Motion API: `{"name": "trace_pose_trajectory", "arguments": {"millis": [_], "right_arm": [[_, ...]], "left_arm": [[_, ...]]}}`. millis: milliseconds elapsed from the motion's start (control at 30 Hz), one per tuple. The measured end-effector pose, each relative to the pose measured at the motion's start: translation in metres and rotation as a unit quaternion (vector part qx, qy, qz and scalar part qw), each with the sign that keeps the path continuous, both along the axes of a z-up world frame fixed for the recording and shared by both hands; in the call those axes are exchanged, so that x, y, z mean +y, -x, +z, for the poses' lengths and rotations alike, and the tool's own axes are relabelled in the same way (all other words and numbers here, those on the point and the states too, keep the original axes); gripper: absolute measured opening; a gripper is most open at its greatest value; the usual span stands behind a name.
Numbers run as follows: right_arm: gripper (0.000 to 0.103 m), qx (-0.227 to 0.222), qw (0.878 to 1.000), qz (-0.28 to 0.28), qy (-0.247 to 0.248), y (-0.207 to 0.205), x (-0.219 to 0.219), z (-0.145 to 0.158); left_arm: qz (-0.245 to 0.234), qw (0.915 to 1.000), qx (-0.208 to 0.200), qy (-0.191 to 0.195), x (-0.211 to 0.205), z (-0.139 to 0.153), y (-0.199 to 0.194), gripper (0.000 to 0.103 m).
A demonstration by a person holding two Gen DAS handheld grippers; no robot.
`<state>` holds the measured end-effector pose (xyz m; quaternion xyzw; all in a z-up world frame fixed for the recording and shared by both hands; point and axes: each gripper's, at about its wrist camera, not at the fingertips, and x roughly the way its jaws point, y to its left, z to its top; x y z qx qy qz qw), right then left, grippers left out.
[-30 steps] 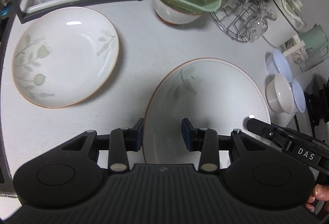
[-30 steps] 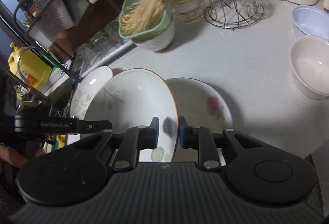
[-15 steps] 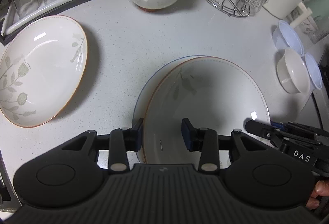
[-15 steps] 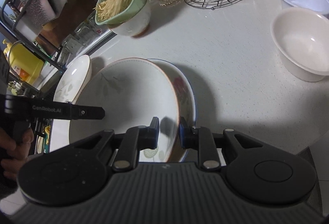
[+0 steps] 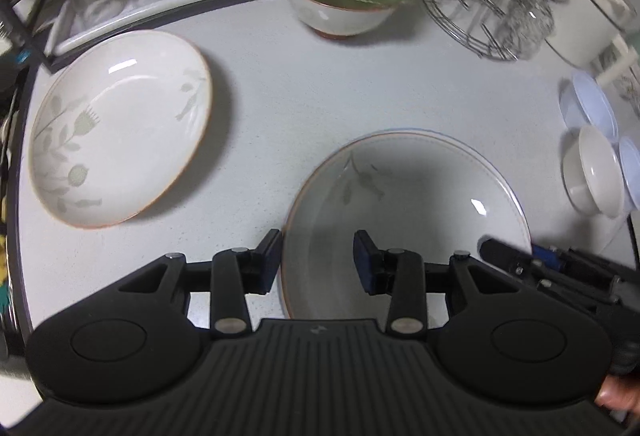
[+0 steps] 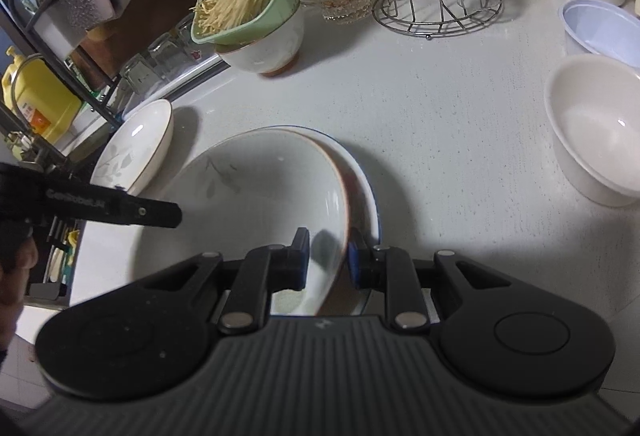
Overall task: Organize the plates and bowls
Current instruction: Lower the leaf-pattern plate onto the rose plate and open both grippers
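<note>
Leaf-patterned plate, pinched at its near rim by the right gripper, sits tilted in the blue-rimmed plate; left gripper spread, holding nothing; second leaf plate at ten o'clock and bowls unstacked.

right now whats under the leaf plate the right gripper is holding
A blue-rimmed plate sits beneath the leaf plate, only its right edge and a bit of reddish pattern showing. The rest is covered, as is the counter below.

My left camera looks steeply down, my right slants from the opposite side; both sit close over the same plate mid-counter.
</note>
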<state>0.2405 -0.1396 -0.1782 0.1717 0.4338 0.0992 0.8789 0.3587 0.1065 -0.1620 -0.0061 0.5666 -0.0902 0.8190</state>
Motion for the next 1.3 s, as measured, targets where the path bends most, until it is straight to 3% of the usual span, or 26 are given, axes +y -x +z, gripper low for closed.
{"name": "trace_pose_trajectory", "arguments": {"millis": [433, 833, 1300], "right_arm": [[0.023, -0.026, 0.998, -0.003, 0.053, 0.006, 0.015, 0.008], [0.023, -0.048, 0.997, -0.001, 0.063, 0.021, 0.012, 0.026], [0.023, -0.102, 0.994, 0.006, 0.036, 0.037, -0.001, 0.081]], "left_arm": [[0.05, 0.9972, -0.047, 0.029, 0.019, 0.036, 0.037, 0.044], [0.068, 0.993, -0.09, 0.034, 0.02, 0.066, 0.072, 0.044], [0.1, 0.9859, -0.121, 0.058, 0.028, 0.095, 0.108, 0.044]]}}
